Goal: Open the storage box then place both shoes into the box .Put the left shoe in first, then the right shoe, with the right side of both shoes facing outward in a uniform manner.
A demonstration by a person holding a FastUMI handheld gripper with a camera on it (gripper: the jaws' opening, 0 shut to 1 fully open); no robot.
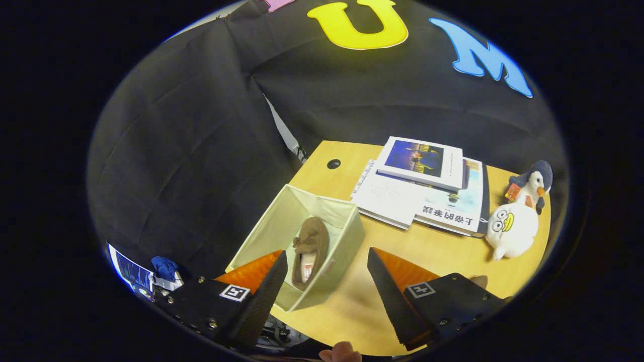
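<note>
The wooden tabletop (427, 251) fills the lower middle and right of the frame, and on its near left corner the cream fabric storage box (347, 221) stands open, its mouth facing up with no lid over it, so the opening step looks done. Inside it, lying along the right wall, is one brown slipper (312, 239) with a bow on its toe; by the task's order this should be the left shoe, though from this angle I cannot tell left from right, nor which side of it faces outward. The second shoe is not yet in the box, and a small brown shape peeking over the right finger at the lower right may be it, but too little shows to be sure. So roughly half the job appears finished: the remaining shoe must go in beside the first, facing the same way. The claw (327, 269) hangs above the box's near edge with its fingers spread wide and nothing between them; the left finger overlaps the box's near left corner in the picture, the right sits over bare tabletop, and neither visibly presses on anything.
</note>
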